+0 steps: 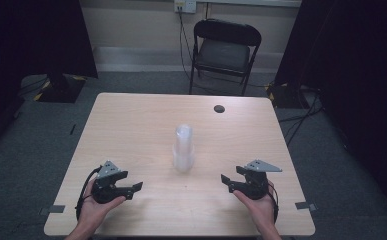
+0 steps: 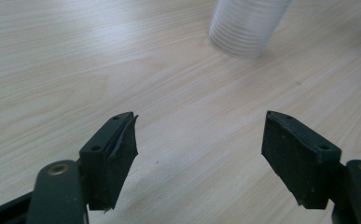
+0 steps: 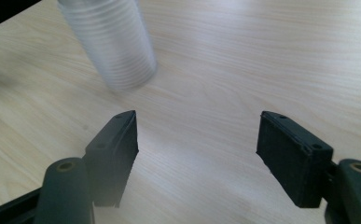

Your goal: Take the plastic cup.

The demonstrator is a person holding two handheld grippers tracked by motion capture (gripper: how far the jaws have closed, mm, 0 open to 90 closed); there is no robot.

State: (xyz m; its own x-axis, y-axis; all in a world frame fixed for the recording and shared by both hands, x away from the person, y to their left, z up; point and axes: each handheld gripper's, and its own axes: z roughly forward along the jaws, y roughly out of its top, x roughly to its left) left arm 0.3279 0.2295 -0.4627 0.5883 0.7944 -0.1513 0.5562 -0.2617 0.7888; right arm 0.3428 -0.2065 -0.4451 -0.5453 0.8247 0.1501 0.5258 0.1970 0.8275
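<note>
At table centre we see a stack of clear plastic cups (image 1: 183, 149) standing upright on the light wood table (image 1: 131, 130). We note the left gripper (image 1: 133, 188) at about 7 o'clock from the stack, jaws wide apart and holding nothing, and the right gripper (image 1: 226, 181) at about 4 o'clock, jaws also spread and empty. Both sit well apart from the cups. A small dark round spot (image 1: 219, 108) lies at 1 o'clock on the tabletop. Beyond the far edge, at 12 o'clock, stands a black folding chair (image 1: 224, 50).
</note>
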